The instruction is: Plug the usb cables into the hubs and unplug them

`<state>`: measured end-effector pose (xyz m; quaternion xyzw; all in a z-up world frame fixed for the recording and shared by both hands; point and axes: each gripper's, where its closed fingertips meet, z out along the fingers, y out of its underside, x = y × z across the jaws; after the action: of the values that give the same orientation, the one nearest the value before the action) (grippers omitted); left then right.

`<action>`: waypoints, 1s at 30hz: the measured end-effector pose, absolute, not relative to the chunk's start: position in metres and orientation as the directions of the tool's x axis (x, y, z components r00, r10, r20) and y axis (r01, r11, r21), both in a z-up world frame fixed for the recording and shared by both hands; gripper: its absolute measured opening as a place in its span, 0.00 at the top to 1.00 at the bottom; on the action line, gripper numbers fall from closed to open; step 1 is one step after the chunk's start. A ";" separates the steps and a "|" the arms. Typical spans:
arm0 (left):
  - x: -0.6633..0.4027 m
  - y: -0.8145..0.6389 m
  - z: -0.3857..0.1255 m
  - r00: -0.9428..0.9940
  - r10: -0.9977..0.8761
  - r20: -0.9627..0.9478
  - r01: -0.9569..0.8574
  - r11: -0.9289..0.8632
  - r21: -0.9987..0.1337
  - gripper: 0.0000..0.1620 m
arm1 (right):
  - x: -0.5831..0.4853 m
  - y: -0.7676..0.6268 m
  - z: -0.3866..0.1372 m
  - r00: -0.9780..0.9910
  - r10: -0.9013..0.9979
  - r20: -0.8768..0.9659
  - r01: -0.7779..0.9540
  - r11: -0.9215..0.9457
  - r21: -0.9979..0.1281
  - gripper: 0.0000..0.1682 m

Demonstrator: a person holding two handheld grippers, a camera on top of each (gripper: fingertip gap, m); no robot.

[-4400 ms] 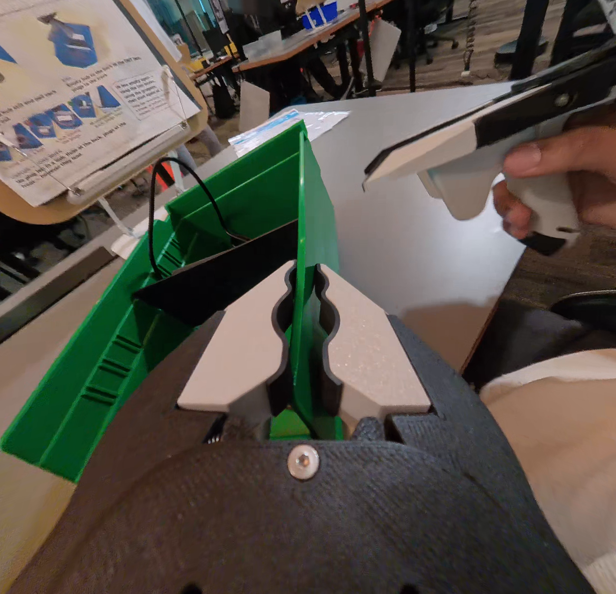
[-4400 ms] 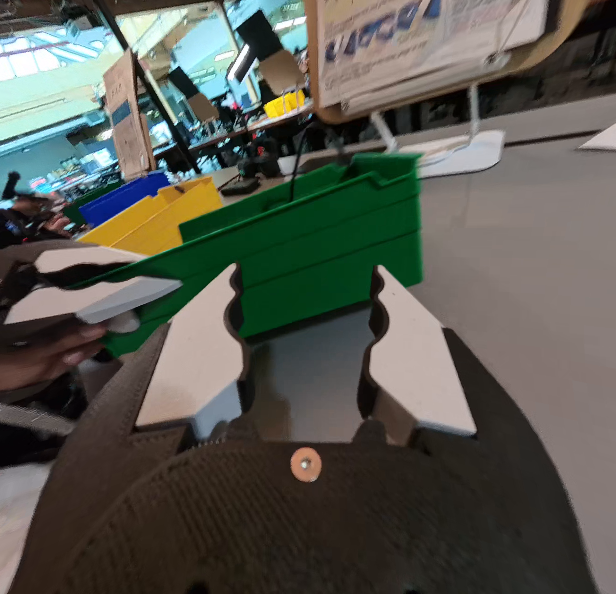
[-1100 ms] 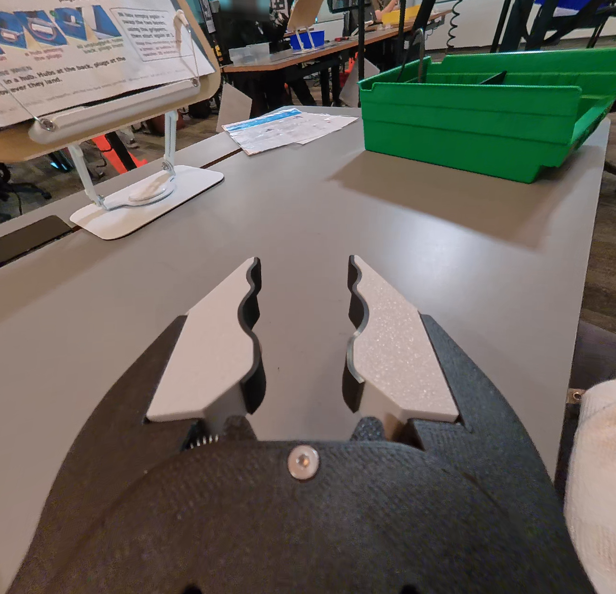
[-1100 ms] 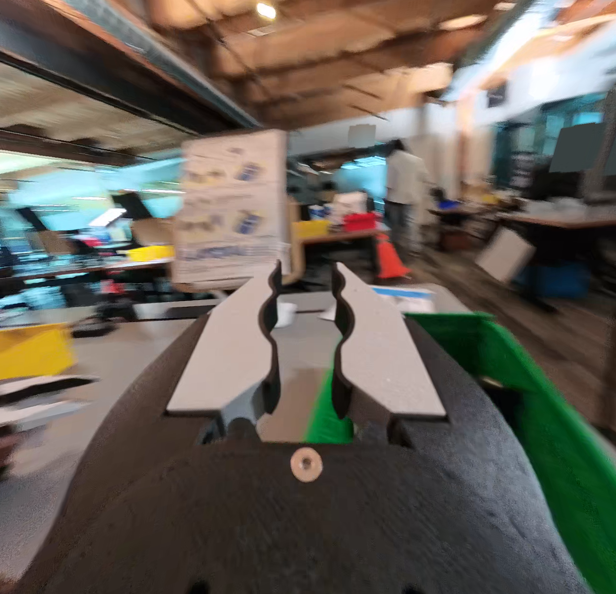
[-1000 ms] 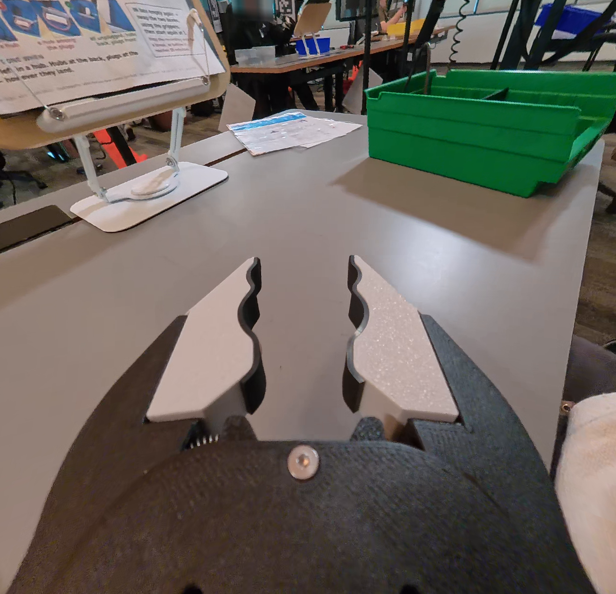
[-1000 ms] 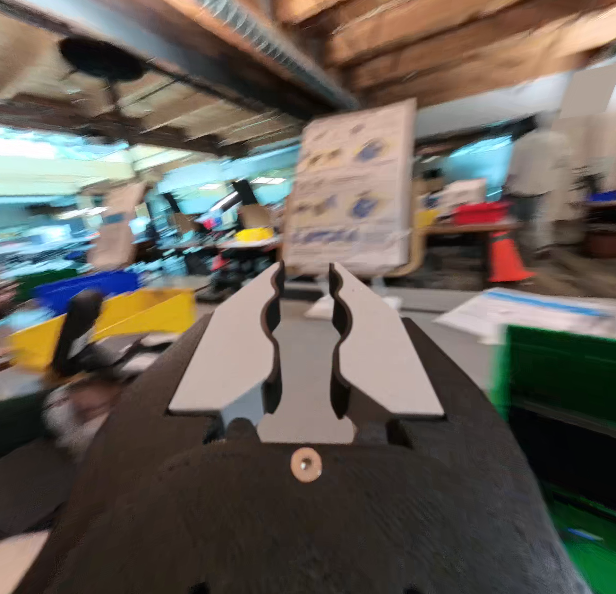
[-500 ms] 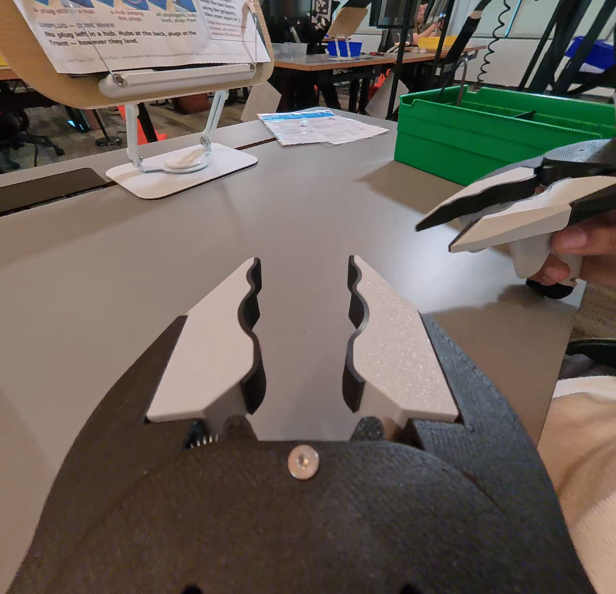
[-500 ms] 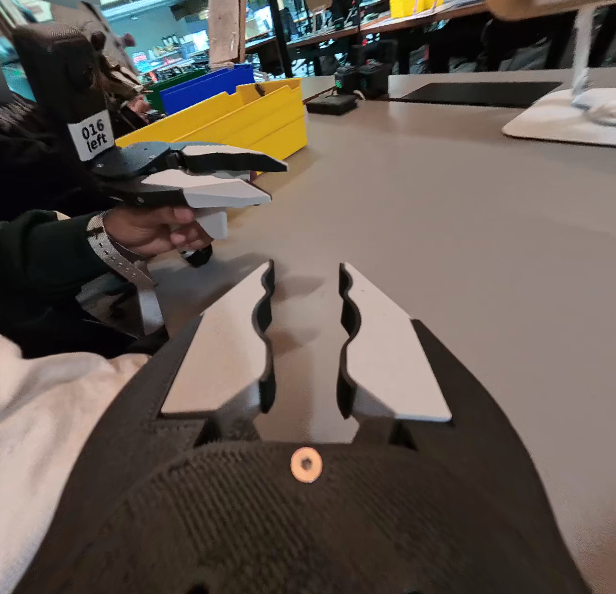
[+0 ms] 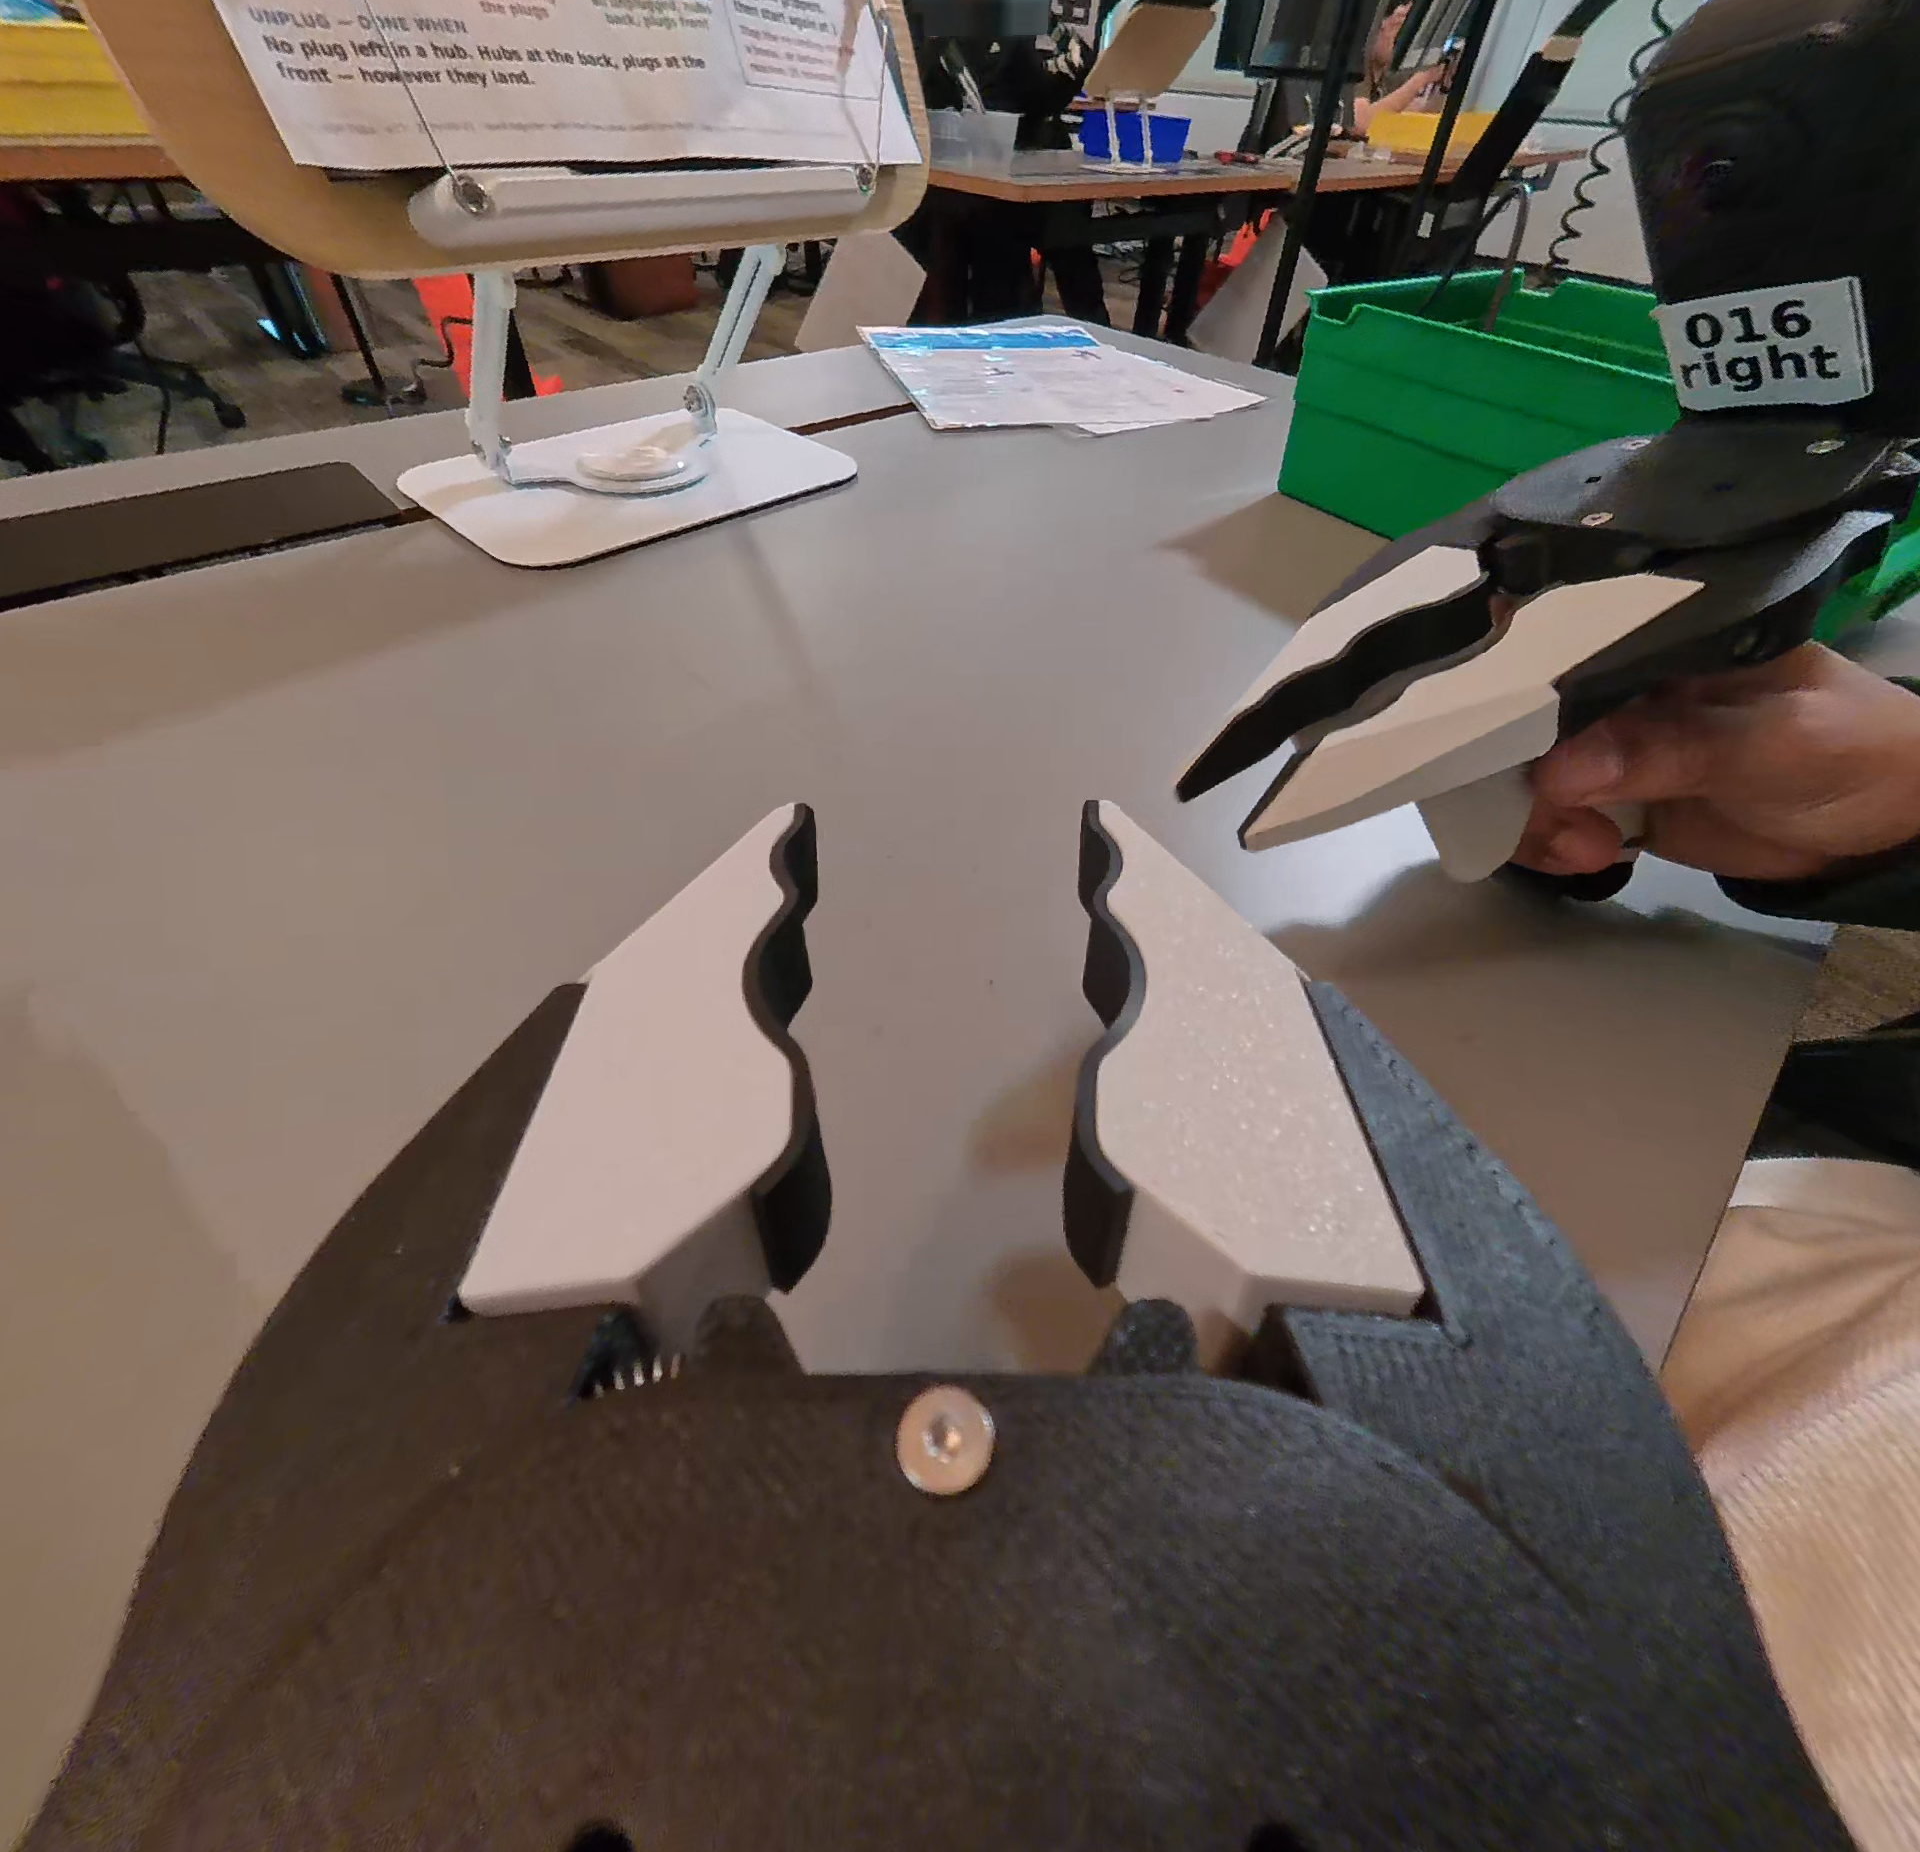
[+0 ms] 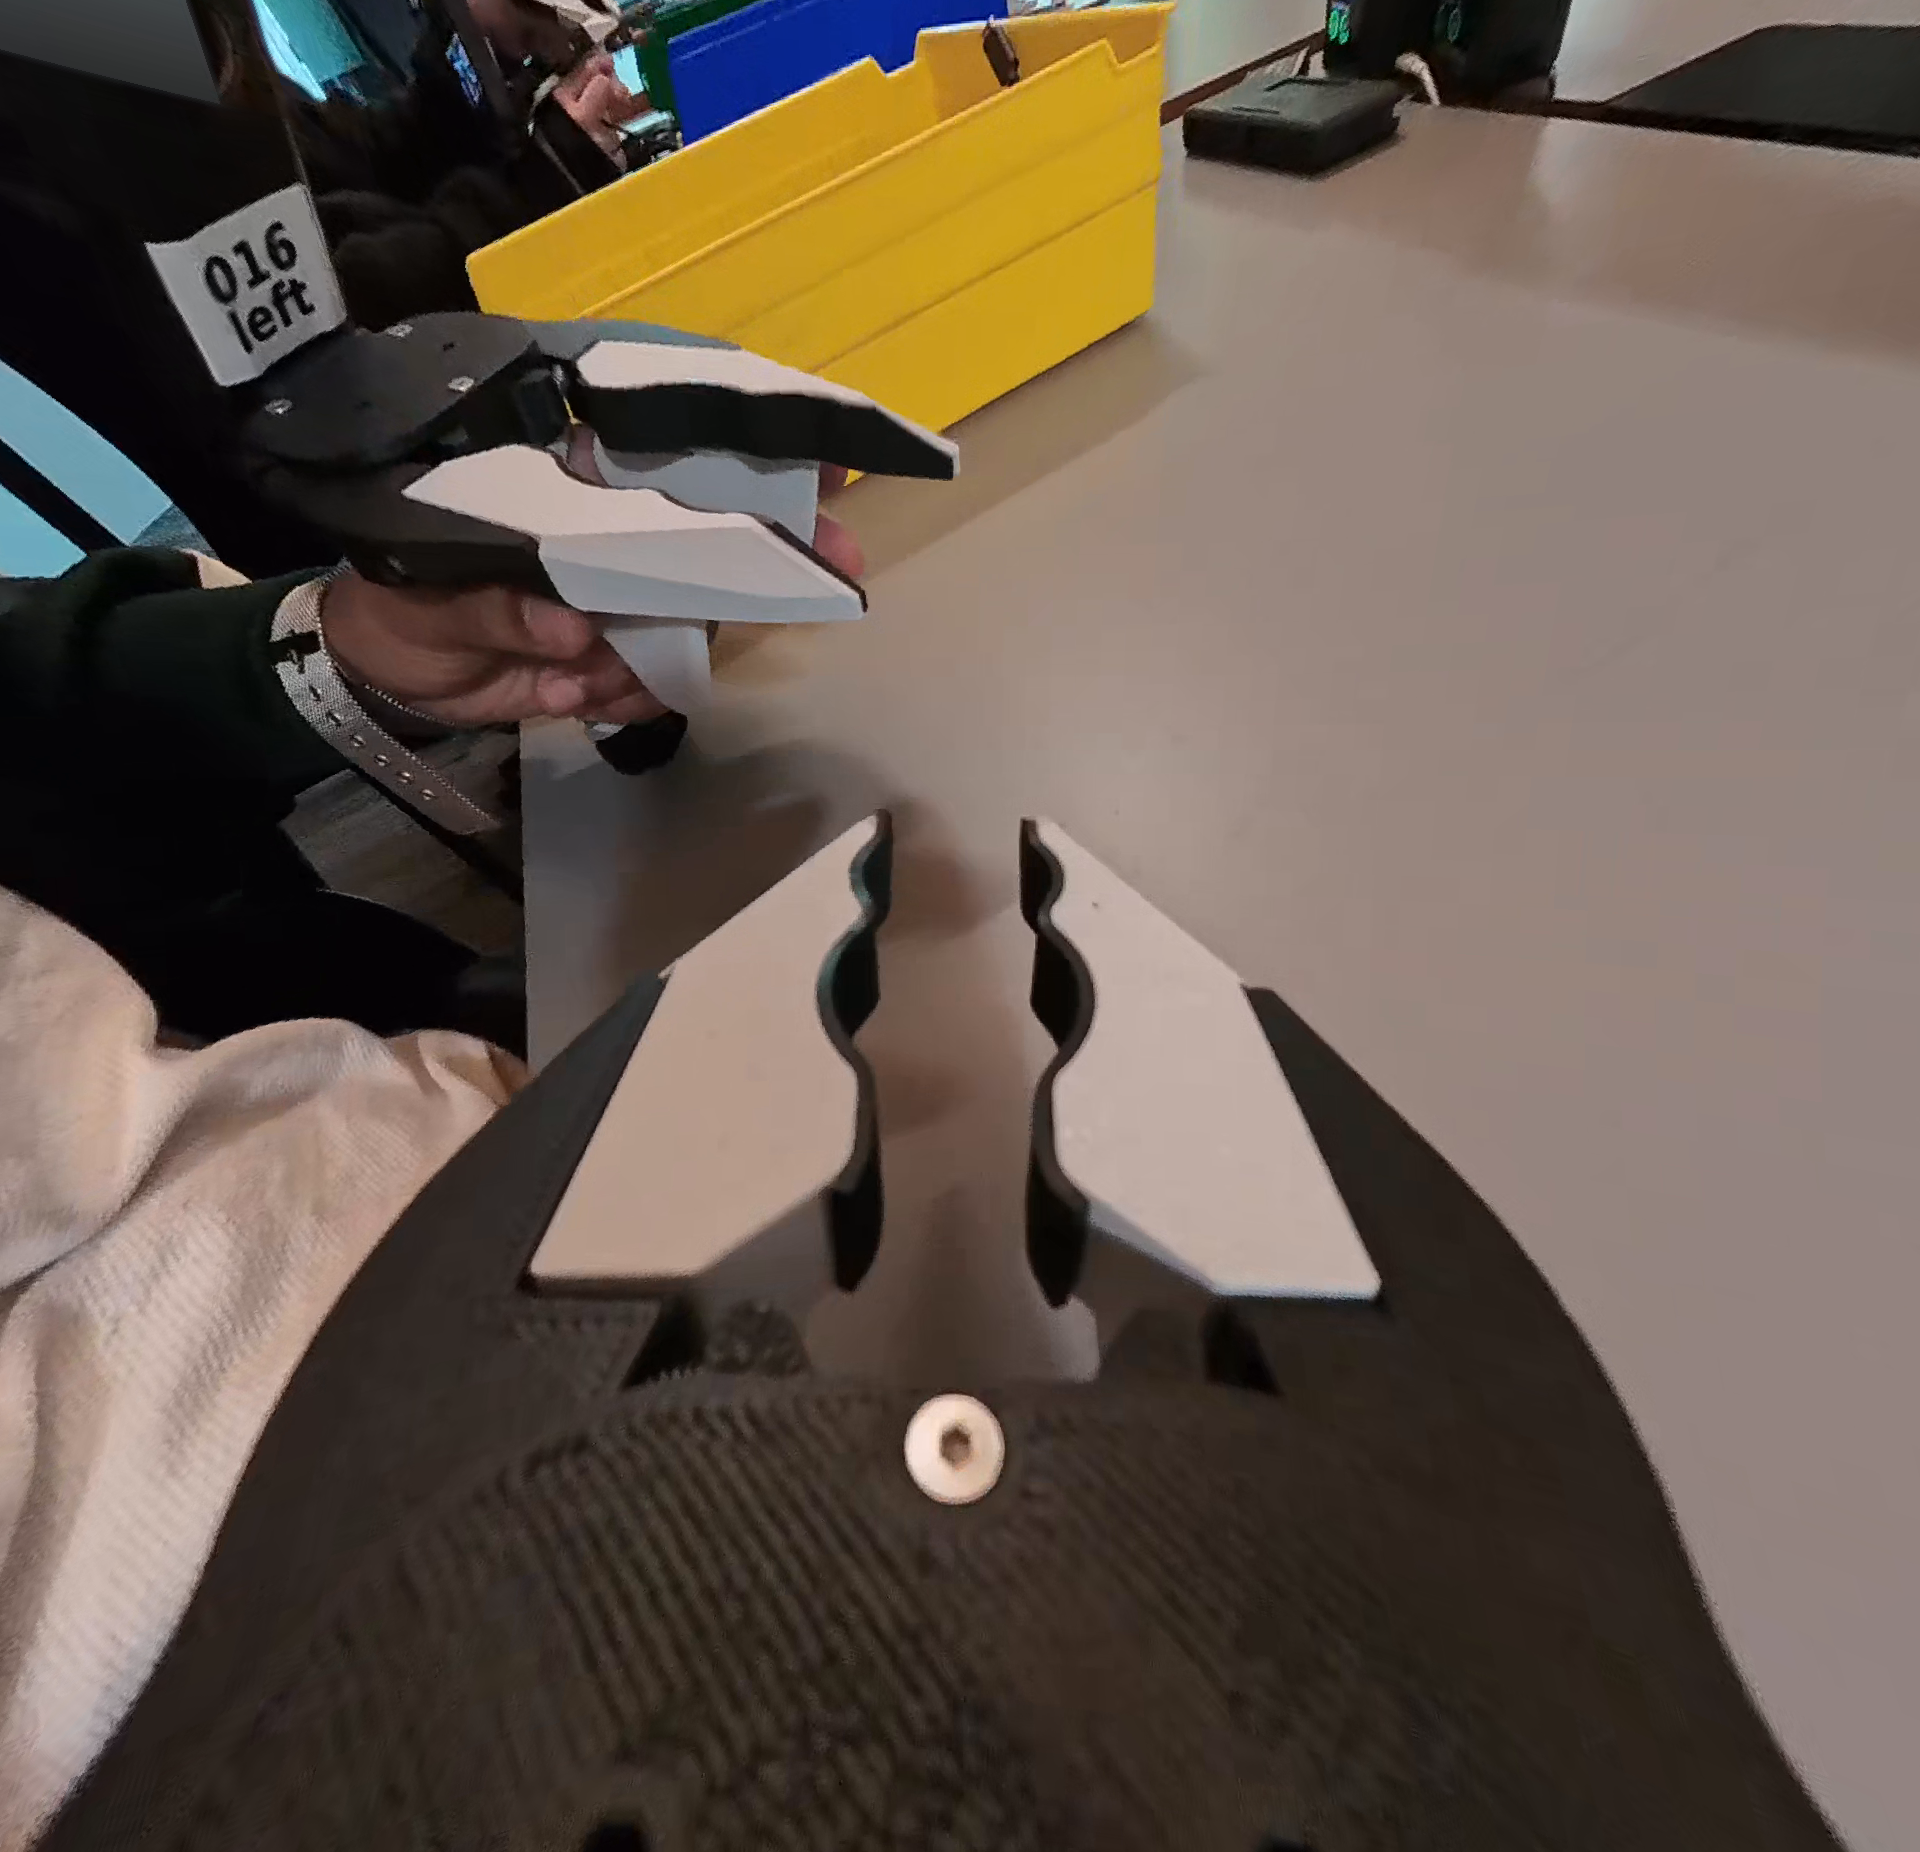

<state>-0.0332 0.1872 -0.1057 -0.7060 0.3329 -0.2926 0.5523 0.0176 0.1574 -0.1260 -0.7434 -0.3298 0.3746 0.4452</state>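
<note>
**A:** Where are the cables and hubs placed relative to the two grippers?

**B:** No cable plug or hub is seen on the grey table point(image 9: 520, 763). A dark cable point(image 9: 1501, 290) is seen rising from the green bin point(image 9: 1455, 420), far to the right in the left wrist view; the hubs are judged to lie inside it, though its contents are hidden. A yellow bin point(image 10: 883, 244) is set at the table's left end, beyond the left gripper point(image 10: 899, 524).

**A:** Which gripper is nearer the green bin?

**B:** The right gripper point(image 9: 1210, 820) is placed between the left gripper point(image 9: 945, 815) and the green bin, so it is judged the nearer. The bin's long axis cannot be told from this angle.

**A:** How are the tools held?

**B:** Both are held low over the bare tabletop, near its front edge, and are pointed inward toward each other. The left gripper's fingers are parted with nothing between them. The right gripper point(image 10: 956, 831) is parted more narrowly and is also empty. Each handle is wrapped by a hand point(image 10: 488, 649), and a turn back to the right is judged necessary before any cable can be reached.
</note>
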 end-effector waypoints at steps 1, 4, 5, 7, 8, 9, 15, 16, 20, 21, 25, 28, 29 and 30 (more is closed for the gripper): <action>-0.033 0.187 -0.106 0.606 -0.794 0.050 -0.146 -0.172 -0.974 0.70 | 0.019 0.158 -0.123 0.502 0.823 -0.267 0.140 -0.382 -0.913 0.87; -0.030 0.182 -0.105 0.569 -0.821 0.051 -0.148 -0.163 -0.975 1.00 | 0.027 0.158 -0.114 0.504 0.833 -0.227 0.111 -0.323 -0.940 1.00; -0.027 0.178 -0.105 0.539 -0.841 0.049 -0.155 -0.156 -0.975 1.00 | 0.030 0.159 -0.114 0.516 0.831 -0.208 0.116 -0.308 -0.944 1.00; -0.025 0.178 -0.108 0.535 -0.844 0.043 -0.174 -0.160 -0.972 1.00 | 0.035 0.161 -0.115 0.540 0.822 -0.181 0.130 -0.294 -0.947 1.00; -0.024 0.178 -0.109 0.532 -0.845 0.045 -0.182 -0.166 -0.969 1.00 | 0.036 0.161 -0.115 0.549 0.818 -0.172 0.130 -0.287 -0.949 0.95; -0.025 0.179 -0.109 0.535 -0.843 0.047 -0.183 -0.170 -0.968 1.00 | 0.038 0.161 -0.115 0.554 0.816 -0.165 0.131 -0.281 -0.951 0.89; -0.029 0.178 -0.102 0.546 -0.835 0.068 -0.127 -0.163 -0.978 0.84 | 0.042 0.157 -0.114 0.556 0.820 -0.134 0.149 -0.258 -0.955 0.86; -0.030 0.177 -0.100 0.542 -0.838 0.070 -0.119 -0.159 -0.980 0.84 | 0.041 0.155 -0.115 0.551 0.821 -0.146 0.147 -0.269 -0.952 0.84; -0.033 0.174 -0.094 0.523 -0.847 0.090 -0.083 -0.156 -0.984 0.87 | 0.037 0.149 -0.112 0.533 0.826 -0.183 0.115 -0.285 -0.952 0.71; -0.033 0.173 -0.094 0.515 -0.851 0.104 -0.073 -0.164 -0.984 0.88 | 0.036 0.148 -0.111 0.528 0.828 -0.189 0.109 -0.287 -0.952 0.68; -0.033 0.172 -0.094 0.500 -0.854 0.144 -0.055 -0.198 -0.979 0.87 | 0.032 0.146 -0.114 0.516 0.836 -0.187 0.127 -0.290 -0.948 0.65; -0.032 0.172 -0.095 0.498 -0.855 0.144 -0.062 -0.201 -0.978 0.87 | 0.032 0.145 -0.113 0.510 0.838 -0.193 0.121 -0.293 -0.948 0.63; -0.031 0.172 -0.096 0.496 -0.857 0.142 -0.068 -0.201 -0.977 0.87 | 0.032 0.146 -0.113 0.508 0.838 -0.200 0.116 -0.296 -0.948 0.63; -0.030 0.171 -0.097 0.494 -0.858 0.138 -0.073 -0.199 -0.977 0.87 | 0.033 0.146 -0.112 0.506 0.837 -0.208 0.109 -0.301 -0.947 0.63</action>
<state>-0.0304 0.1713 -0.0968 -0.6809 0.3420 -0.3687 0.5324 0.0325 0.1459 -0.1122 -0.7161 -0.3302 0.3711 0.4904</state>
